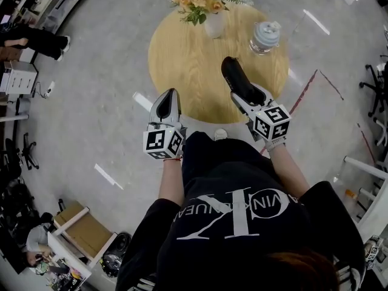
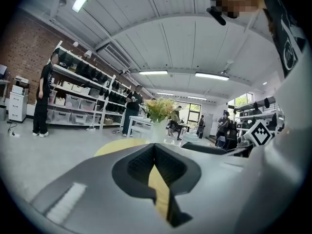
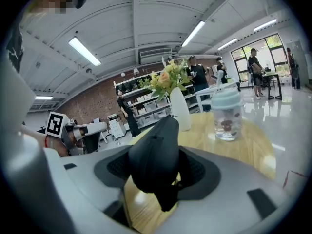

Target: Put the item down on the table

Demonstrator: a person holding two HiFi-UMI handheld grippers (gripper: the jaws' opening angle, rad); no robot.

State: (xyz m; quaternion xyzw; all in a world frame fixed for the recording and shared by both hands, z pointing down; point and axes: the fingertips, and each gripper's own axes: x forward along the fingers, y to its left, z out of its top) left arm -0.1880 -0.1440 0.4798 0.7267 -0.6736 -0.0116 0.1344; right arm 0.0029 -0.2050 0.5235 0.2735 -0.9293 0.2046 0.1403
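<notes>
A black, elongated soft case (image 1: 234, 75) sticks out of my right gripper (image 1: 244, 94), which is shut on it. The case hangs over the near right part of the round wooden table (image 1: 182, 71), above the tabletop. In the right gripper view the case (image 3: 155, 157) fills the space between the jaws of the right gripper (image 3: 163, 177). My left gripper (image 1: 168, 103) is shut and holds nothing; it hovers at the table's near left edge. Its pads meet in the left gripper view, where the left gripper (image 2: 156, 162) points at the table.
A white vase of yellow flowers (image 1: 212, 17) stands at the table's far side. A glass jar with a pale blue lid (image 1: 265, 38) stands at the far right. Red tape (image 1: 306, 86) marks the floor on the right. A wooden crate (image 1: 85, 232) sits at lower left. People stand by the shelves (image 2: 78, 101).
</notes>
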